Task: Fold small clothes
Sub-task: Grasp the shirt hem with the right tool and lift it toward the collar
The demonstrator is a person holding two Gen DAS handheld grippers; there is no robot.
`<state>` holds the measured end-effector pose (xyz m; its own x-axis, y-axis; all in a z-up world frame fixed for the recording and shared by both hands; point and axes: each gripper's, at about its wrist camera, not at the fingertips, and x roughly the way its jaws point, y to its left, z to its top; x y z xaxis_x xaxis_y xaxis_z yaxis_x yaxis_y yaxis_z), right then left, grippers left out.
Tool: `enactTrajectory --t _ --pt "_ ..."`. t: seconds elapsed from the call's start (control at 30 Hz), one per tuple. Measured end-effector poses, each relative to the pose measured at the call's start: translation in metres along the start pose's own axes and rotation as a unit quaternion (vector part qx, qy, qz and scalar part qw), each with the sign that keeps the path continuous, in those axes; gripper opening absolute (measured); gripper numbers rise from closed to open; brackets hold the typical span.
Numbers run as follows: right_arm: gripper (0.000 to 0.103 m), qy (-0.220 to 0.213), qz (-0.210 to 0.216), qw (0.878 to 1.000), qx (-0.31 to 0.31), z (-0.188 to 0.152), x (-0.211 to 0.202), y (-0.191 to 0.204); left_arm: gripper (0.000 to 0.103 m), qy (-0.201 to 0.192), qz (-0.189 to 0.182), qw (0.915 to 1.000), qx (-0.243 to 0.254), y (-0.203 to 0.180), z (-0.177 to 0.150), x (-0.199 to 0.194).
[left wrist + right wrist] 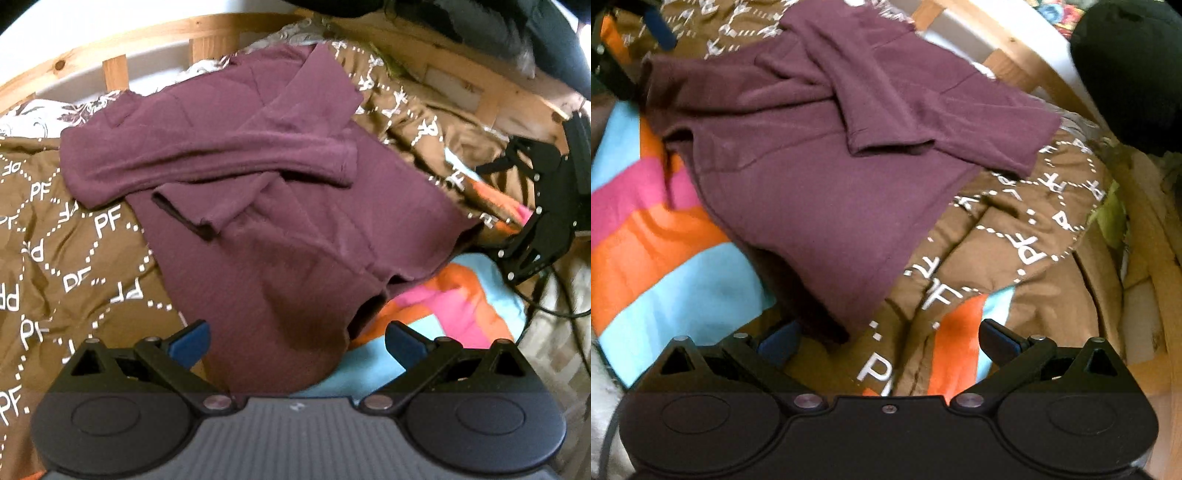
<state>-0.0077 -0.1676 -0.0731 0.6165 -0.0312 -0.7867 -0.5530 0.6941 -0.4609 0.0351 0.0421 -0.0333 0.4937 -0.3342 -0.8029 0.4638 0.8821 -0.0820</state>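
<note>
On the bed, shirt (258, 206) has sleeves crossed in; hem unfolded. Left gripper (297, 341) and right gripper (888, 341): jaws wide, empty. Next, I'd say: pinch hem corners, fold up.

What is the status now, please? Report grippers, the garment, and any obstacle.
Left gripper open, right gripper open, both empty. Maroon shirt on the brown bedcover, sleeves folded across, hem unfolded. Nothing on top of it.

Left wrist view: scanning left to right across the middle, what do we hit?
Brown PF-print duvet → maroon long-sleeved top → striped blue, pink and orange blanket → right gripper, open, at the right edge.
</note>
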Motion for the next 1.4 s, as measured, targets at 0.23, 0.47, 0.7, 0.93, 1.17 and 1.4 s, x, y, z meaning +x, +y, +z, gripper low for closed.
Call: enactTrajectory --t 0.23,0.47,0.7,0.93,1.17,1.4 --pt "0.102 -0.022 -0.018 0.999 -0.039 0.013 0.009 0.015 0.102 0.012 0.044 0.9986 0.028 -0.007 -0.004 0.011" --pt "0.102 -0.052 -0.029 0.998 -0.028 0.013 0.014 0.016 0.101 0.007 0.074 0.9967 0.033 -0.009 0.001 0.013" --pt "0.086 -0.079 -0.025 0.996 -0.03 0.012 0.011 0.02 0.1 0.003 0.087 0.9952 0.046 -0.014 0.0 0.013" --pt "0.011 -0.134 -0.017 0.991 -0.01 0.018 -0.001 0.019 0.099 0.002 0.083 0.9955 0.046 -0.013 -0.001 0.013" --pt "0.007 -0.204 0.003 0.967 0.155 0.026 -0.017 -0.024 0.098 -0.004 0.122 0.9903 0.067 -0.027 0.004 0.028" --pt "0.007 -0.234 -0.021 0.942 0.239 0.014 -0.02 -0.057 0.082 -0.004 0.169 0.9801 0.104 -0.037 0.004 0.036"
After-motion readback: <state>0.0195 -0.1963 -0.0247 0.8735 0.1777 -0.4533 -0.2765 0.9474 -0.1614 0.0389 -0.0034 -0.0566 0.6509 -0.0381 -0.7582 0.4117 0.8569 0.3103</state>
